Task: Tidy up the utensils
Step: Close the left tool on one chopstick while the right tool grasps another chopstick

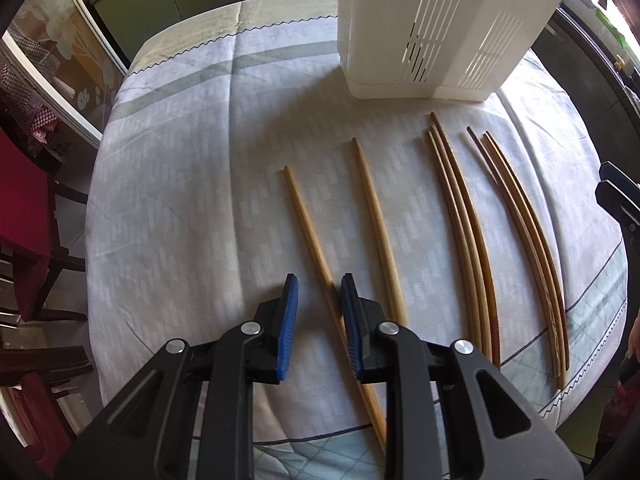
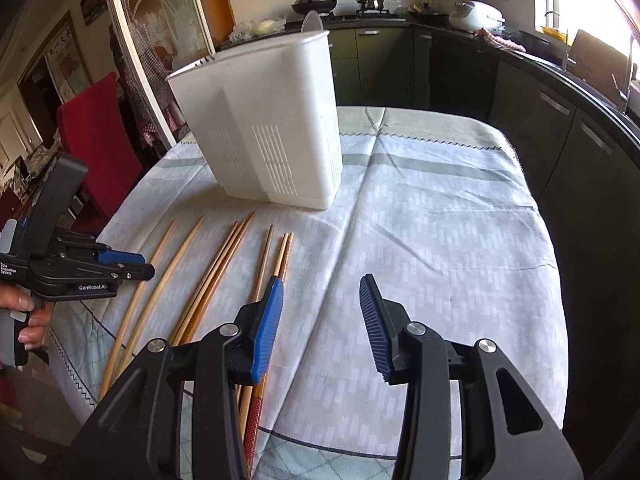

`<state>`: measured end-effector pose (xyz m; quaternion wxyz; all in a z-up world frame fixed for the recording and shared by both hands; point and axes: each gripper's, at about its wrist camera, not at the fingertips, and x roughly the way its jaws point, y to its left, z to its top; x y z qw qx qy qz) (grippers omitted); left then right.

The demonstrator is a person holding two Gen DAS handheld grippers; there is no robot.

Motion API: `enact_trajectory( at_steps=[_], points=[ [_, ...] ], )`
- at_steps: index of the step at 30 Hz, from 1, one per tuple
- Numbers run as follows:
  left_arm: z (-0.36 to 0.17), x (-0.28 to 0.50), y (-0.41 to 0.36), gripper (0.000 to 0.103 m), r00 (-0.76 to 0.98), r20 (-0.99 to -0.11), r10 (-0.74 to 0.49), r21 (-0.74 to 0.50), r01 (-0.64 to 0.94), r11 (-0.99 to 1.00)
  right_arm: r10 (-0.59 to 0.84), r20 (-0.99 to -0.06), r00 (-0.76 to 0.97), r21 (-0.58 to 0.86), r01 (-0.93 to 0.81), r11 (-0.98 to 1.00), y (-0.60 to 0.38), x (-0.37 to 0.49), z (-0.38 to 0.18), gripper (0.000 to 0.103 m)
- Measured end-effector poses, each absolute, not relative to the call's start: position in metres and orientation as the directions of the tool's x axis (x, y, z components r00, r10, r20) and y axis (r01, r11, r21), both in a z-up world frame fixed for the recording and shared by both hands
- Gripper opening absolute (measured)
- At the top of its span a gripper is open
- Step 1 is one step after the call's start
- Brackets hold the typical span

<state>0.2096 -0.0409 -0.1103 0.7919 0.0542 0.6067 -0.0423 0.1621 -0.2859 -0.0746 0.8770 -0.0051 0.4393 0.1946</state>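
Eight long wooden chopsticks (image 1: pixel 460 216) lie on the desk (image 1: pixel 192 184); left gripper (image 1: pixel 319 292) narrowly parted, empty, straddles the leftmost; right gripper (image 2: pixel 320 292) half-open, empty.

White slotted holder (image 1: pixel 432 32), tan chopsticks (image 1: pixel 380 224), pale-blue patterned tablecloth (image 1: pixel 200 184)

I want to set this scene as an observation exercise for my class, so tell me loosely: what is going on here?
A person holds a gripper in each hand over a cloth-covered table. Eight wooden chopsticks lie in a row before a white slotted utensil holder. The left gripper hovers with its jaws either side of the leftmost chopstick, not pressing it. The right gripper is open and empty beside the rightmost ones. None of the eight is in the holder yet.
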Motion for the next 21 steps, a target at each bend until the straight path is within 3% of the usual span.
enact_trajectory(
  at_steps=[1,3,4,9,21],
  points=[
    [-0.11,0.209,-0.039,0.022,0.26,-0.966,-0.002,0.034,0.134,0.99,0.345,-0.793,0.503,0.171,-0.36,0.917,-0.283,0.166,-0.079,0.04],
    [-0.109,0.207,-0.034,0.022,0.261,-0.965,-0.004,0.034,0.138,0.99,0.366,-0.823,0.435,0.2,-0.382,0.902,-0.276,0.173,-0.089,0.023],
    [-0.109,0.207,-0.033,0.022,0.263,-0.965,-0.005,0.033,0.14,0.99,0.371,-0.834,0.409,0.21,-0.387,0.898,-0.273,0.177,-0.094,0.021],
    [-0.108,0.205,-0.033,0.022,0.28,-0.96,0.0,0.044,0.149,0.988,0.391,-0.861,0.325,0.257,-0.386,0.886,-0.261,0.195,-0.109,0.021],
    [-0.107,0.195,-0.025,0.022,0.292,-0.956,-0.017,0.03,0.155,0.987,0.303,-0.904,0.3,0.149,-0.444,0.884,-0.231,0.201,-0.116,0.021]
  ],
)
